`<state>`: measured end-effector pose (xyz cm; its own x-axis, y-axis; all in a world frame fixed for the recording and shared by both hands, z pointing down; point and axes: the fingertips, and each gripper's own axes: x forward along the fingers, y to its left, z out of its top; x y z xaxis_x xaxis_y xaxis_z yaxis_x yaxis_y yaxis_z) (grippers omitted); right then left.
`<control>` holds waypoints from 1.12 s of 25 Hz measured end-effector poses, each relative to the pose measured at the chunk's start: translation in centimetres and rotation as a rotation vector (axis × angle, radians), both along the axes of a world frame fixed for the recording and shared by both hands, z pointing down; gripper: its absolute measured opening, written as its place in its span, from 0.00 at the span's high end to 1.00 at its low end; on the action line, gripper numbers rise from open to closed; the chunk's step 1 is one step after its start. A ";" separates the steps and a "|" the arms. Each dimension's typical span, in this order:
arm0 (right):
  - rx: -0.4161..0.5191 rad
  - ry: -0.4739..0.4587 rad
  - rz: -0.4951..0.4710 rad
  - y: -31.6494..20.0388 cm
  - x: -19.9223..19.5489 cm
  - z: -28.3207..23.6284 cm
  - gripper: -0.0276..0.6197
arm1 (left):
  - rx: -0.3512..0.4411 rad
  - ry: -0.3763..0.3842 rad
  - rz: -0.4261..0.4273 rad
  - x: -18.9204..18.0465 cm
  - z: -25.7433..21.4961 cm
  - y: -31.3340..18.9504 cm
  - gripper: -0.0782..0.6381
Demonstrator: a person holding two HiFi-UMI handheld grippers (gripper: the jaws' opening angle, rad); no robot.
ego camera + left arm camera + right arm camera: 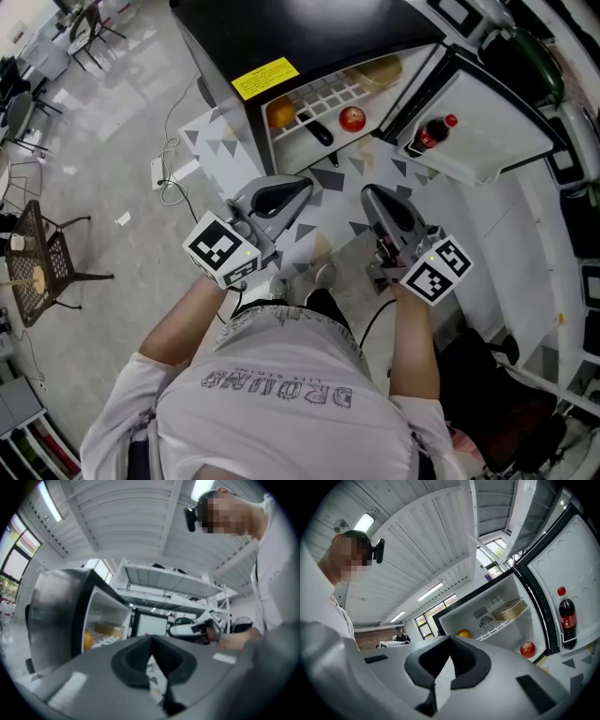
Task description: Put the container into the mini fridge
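The container (375, 70), a tan-lidded box, lies on the wire shelf inside the open mini fridge (309, 28). It also shows in the right gripper view (508, 610) and in the left gripper view (108, 630). Both grippers hang in front of the fridge opening, short of it. My left gripper (306, 187) is shut with nothing between its jaws (151, 643). My right gripper (369, 193) is likewise shut and empty (450, 640), pointing at the fridge interior.
An orange (280, 113) and a red apple (352, 118) sit in the fridge, with a dark object (319, 133) between them. The open door (497, 112) swings right and carries a cola bottle (433, 134). A cable and power strip (159, 173) lie on the floor at left, near a chair (47, 262).
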<state>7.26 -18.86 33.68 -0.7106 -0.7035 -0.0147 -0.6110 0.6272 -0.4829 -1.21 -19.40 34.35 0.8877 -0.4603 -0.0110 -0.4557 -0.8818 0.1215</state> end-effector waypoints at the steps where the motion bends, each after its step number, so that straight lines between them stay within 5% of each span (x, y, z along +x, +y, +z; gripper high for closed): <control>1: -0.002 0.000 -0.001 0.0 0.0 0.1 0.95 | -0.001 -0.001 0.000 0.1 0.0 0.0 0.88; 28: -0.020 0.005 -0.011 -0.9 0.7 0.8 0.96 | -0.015 -0.002 -0.012 1.1 0.4 -0.8 0.88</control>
